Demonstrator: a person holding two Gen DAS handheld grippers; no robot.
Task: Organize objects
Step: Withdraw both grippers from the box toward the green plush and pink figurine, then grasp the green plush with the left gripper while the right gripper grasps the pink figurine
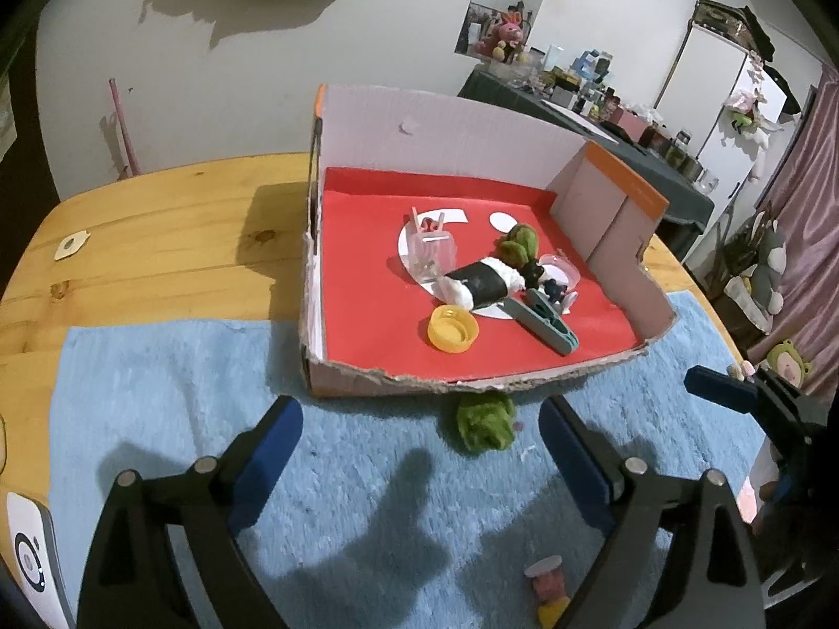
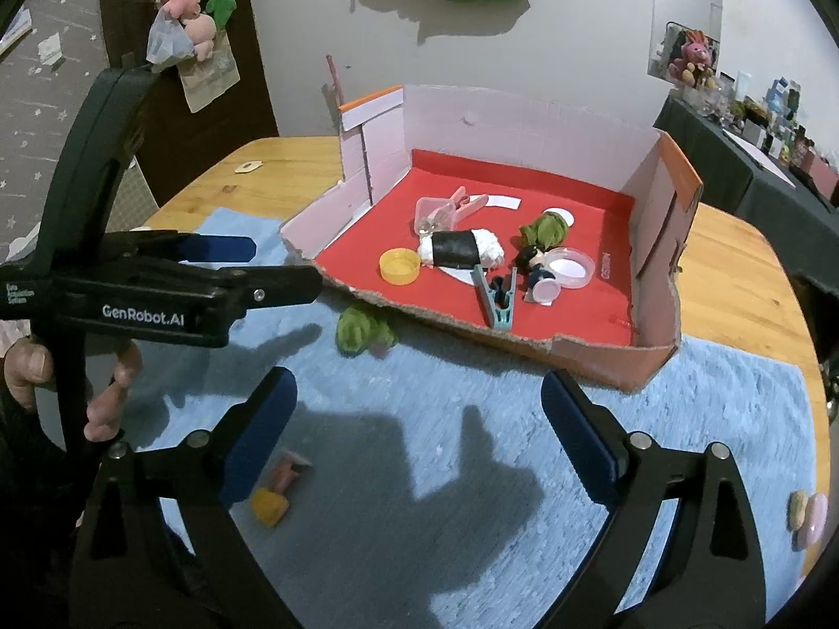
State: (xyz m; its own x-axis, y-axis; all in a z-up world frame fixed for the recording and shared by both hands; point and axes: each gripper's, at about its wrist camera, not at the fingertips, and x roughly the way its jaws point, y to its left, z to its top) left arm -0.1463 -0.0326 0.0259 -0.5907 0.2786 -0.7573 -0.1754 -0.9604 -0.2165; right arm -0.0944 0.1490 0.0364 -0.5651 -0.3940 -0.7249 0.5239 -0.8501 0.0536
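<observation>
A cardboard box [image 1: 524,382] with a red floor sits on a blue towel [image 1: 183,393]. Inside lie a sushi roll toy [image 1: 480,283], a yellow cap [image 1: 452,328], a teal clip [image 1: 545,322], a clear cup [image 1: 432,254] and a green fuzzy toy [image 1: 519,243]. Another green fuzzy toy [image 1: 485,422] lies on the towel against the box's front edge; it also shows in the right wrist view [image 2: 362,330]. A small pink and yellow toy [image 2: 275,490] lies on the towel. My left gripper [image 1: 419,456] is open and empty. My right gripper [image 2: 417,430] is open and empty.
The wooden table [image 1: 157,220] extends left of the box. A white device [image 1: 29,561] sits at the towel's near left. Pink and tan small pieces [image 2: 810,516] lie at the towel's right edge. The left gripper [image 2: 220,249] reaches across the right wrist view.
</observation>
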